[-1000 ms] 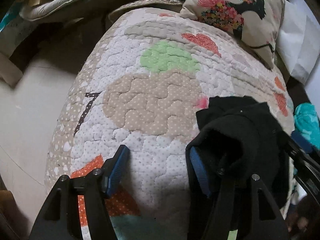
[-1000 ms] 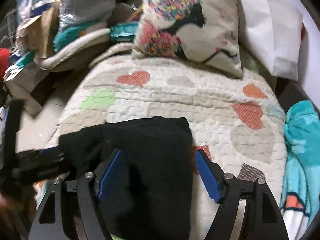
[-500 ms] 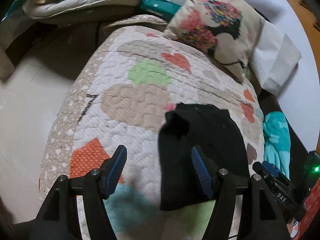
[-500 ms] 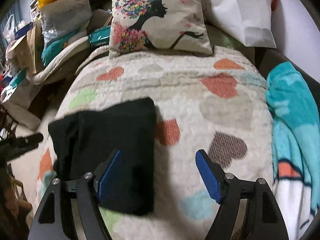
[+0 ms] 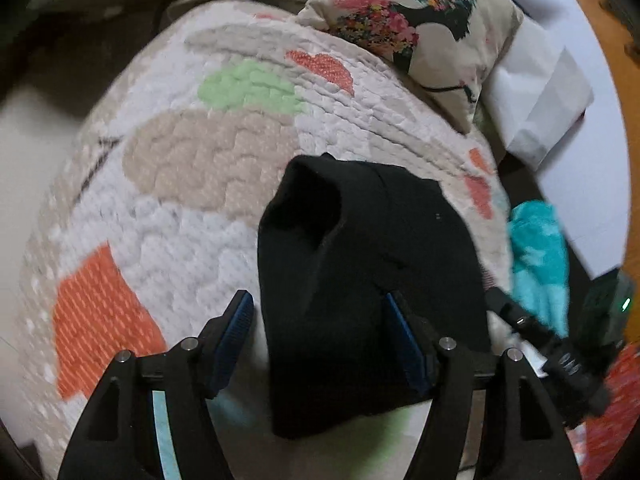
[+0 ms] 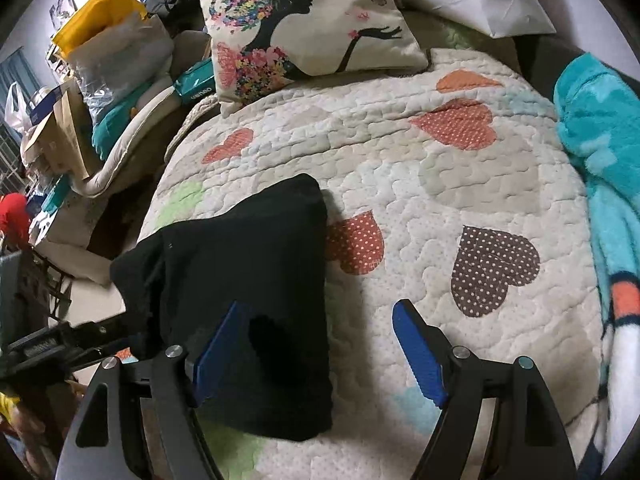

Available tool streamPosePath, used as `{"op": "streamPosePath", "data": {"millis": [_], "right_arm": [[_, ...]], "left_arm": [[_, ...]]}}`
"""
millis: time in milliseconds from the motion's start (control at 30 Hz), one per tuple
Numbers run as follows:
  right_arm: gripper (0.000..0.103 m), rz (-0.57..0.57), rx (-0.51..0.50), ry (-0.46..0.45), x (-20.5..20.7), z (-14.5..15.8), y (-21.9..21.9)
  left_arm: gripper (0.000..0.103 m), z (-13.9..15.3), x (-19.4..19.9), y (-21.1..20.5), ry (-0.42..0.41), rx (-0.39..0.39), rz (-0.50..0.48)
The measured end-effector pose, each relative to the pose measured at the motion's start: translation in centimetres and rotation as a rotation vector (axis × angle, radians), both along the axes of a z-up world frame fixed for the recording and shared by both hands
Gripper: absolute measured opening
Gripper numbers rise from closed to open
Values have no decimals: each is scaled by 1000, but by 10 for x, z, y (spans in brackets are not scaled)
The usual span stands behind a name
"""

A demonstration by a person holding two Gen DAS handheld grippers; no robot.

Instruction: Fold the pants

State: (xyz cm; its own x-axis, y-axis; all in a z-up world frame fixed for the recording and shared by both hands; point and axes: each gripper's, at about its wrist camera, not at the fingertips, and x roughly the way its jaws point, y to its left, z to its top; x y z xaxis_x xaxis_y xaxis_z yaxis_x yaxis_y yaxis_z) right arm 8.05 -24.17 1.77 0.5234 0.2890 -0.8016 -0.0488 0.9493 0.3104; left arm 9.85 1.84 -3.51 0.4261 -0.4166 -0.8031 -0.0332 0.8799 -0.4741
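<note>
1. I take the folded black pants [image 6: 248,308] as my landmark. They lie as a compact bundle on the heart-patterned quilt [image 6: 420,184], toward its near edge, well short of the printed cushion [image 6: 308,28] at the far end.

2. My left gripper [image 5: 320,332] is spread, and nothing is pinched. The pants' left edge sits between its fingers, yet from its own camera I see a gap between the left blue pad and the cloth. The right pad overlaps the fabric in the picture; I cannot tell whether it touches.

3. My right gripper [image 6: 316,348] is also spread wide and holds nothing. Its left pad overlaps the pants' right side in its own view, and its right pad hangs over bare quilt beside them.

4. I judge the bundle lies free because the fold looks finished: the layers are stacked and the right edge runs straight.

5. The far-left corner [image 5: 308,200] bulges up in a loose hump instead of lying flat. I would say that is the one spot worth pressing down.

6. The teal blanket [image 6: 600,152] lies well to the right of the pants, clear of the work.
</note>
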Motion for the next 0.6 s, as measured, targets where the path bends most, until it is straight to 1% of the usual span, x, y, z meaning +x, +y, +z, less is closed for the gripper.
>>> {"op": "streamPosePath", "data": {"millis": [67, 133, 167, 300, 400, 467, 533, 600], "right_arm": [[84, 1, 26, 20, 6, -6, -3], [84, 3, 55, 42, 13, -13, -6], [85, 2, 77, 52, 17, -18, -7], [87, 8, 164, 91, 33, -31, -8], [87, 27, 206, 106, 44, -38, -5], [87, 48, 233, 119, 51, -42, -2], [87, 66, 258, 128, 56, -47, 3], [88, 80, 266, 129, 61, -48, 6]], "left_arm": [[67, -5, 3, -8, 5, 28, -16], [67, -12, 7, -11, 22, 22, -24], [70, -15, 8, -13, 26, 25, -23], [74, -15, 11, -21, 1, 64, -32], [78, -17, 12, -24, -13, 70, -32], [84, -17, 14, -25, -27, 58, -34], [88, -17, 15, -26, -41, 37, -34], [88, -18, 16, -27, -58, -9, -42]]}}
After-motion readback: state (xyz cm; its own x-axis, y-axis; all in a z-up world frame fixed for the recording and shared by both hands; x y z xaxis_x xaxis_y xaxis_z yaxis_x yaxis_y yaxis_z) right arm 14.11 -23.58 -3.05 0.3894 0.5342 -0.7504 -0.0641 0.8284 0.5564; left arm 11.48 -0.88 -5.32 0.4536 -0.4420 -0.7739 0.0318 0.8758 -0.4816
